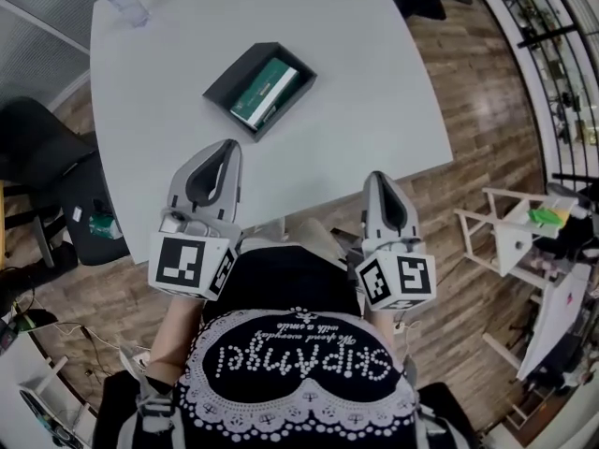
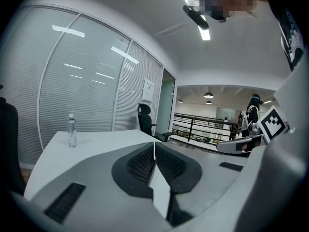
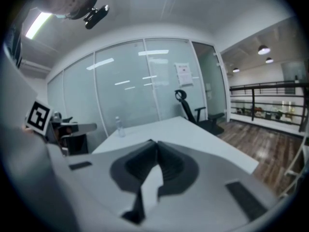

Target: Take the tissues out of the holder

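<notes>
A black open-topped holder (image 1: pixel 220 84) lies on the white table (image 1: pixel 374 101), with a green and white tissue pack (image 1: pixel 265 93) inside it. My left gripper (image 1: pixel 230 146) hovers over the table's near edge, short of the holder, its jaws shut with nothing between them. My right gripper (image 1: pixel 373 177) is level with it to the right, over the same edge, also shut and empty. In the left gripper view the jaws (image 2: pixel 154 148) meet in a thin line; the right gripper view shows its own jaws (image 3: pixel 153 146) closed the same way. The holder is hidden in both gripper views.
A clear water bottle (image 1: pixel 124 1) stands at the table's far left corner, also in the left gripper view (image 2: pixel 72 131). A black office chair (image 1: pixel 47 176) sits left of the table. White stands with small items (image 1: pixel 524 237) crowd the floor at the right.
</notes>
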`<state>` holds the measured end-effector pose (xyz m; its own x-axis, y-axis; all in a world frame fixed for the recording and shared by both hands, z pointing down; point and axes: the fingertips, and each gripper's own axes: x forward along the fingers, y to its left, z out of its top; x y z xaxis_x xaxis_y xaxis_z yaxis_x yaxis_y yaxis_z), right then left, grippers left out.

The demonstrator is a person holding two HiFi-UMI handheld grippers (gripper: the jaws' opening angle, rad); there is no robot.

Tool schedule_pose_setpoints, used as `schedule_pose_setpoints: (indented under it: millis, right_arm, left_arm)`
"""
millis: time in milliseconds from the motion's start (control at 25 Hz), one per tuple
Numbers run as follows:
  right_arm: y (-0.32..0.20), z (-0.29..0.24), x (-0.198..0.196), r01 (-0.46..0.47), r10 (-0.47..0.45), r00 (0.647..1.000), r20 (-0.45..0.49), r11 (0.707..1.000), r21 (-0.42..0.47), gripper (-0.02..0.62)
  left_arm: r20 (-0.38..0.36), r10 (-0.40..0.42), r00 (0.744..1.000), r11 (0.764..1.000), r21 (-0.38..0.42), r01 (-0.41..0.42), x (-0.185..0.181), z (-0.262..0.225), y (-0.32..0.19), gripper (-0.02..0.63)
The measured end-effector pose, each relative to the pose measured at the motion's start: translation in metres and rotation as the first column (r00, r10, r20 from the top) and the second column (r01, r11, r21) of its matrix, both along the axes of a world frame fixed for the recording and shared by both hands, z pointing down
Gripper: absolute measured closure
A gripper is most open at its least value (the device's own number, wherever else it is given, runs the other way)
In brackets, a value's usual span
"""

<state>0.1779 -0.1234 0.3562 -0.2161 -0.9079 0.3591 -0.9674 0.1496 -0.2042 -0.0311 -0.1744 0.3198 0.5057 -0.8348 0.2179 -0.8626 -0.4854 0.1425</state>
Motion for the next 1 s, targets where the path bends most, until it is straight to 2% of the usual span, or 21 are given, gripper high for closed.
schedule_pose_setpoints:
  millis: [320,1000]
  right_arm:
    - [-0.006,0.007,-0.023,0.053,-0.053,0.999,-0.007,0.998,-0.022,0.561]
    - [-0.023,0.001,-0.04,0.177,-0.177,0.984,-0.008,0.984,-0.014,0.561]
  left_arm:
    - [0.0,-0.069,0.998,0.998,-0.01,0.069,-0.031,0.006,0.0,0.577]
    - [-0.004,-0.192,0.981,0.981,-0.009,0.192,-0.051,0.001,0.011,0.577]
